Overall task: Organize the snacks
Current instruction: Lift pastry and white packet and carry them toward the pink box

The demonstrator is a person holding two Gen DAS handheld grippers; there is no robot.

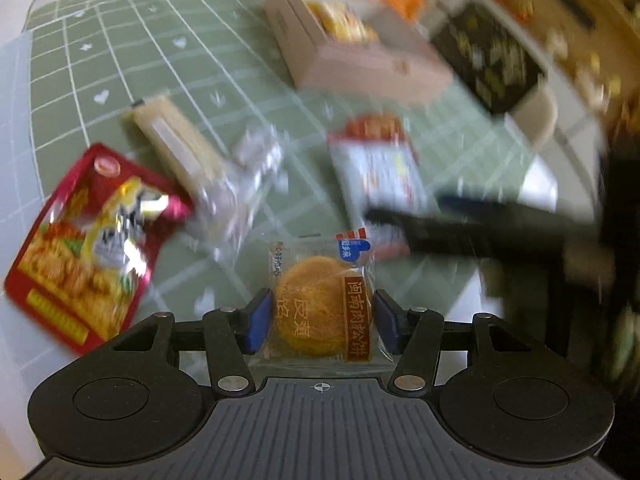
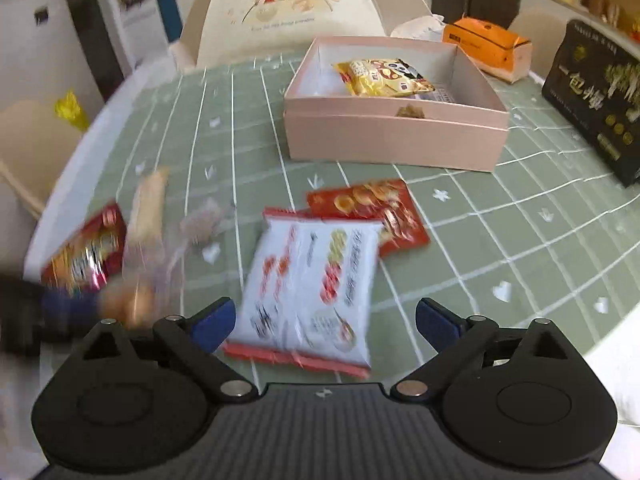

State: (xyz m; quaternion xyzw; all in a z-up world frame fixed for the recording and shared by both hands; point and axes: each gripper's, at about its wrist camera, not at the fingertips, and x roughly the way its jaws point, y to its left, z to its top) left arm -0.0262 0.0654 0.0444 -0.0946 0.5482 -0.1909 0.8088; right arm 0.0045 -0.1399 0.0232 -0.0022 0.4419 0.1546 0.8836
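Note:
My left gripper [image 1: 318, 320] is shut on a clear-wrapped round golden pastry [image 1: 316, 312] and holds it above the green checked tablecloth [image 1: 160, 60]. My right gripper [image 2: 324, 316] is open, its jaws on either side of a white and red snack packet [image 2: 312, 280] that lies on the cloth. A red packet [image 2: 376, 208] lies partly under that packet. The pink box [image 2: 396, 136] stands behind, holding a yellow snack bag [image 2: 384, 78]. The left gripper with the pastry shows blurred at the left in the right wrist view [image 2: 120, 300].
A red foil packet [image 1: 84, 248], a beige wafer bar [image 1: 176, 144] and a clear wrapper [image 1: 248, 176] lie on the left. An orange box [image 2: 488, 46] and a black box [image 2: 596, 96] stand at the back right. A chair [image 2: 288, 8] is behind the table.

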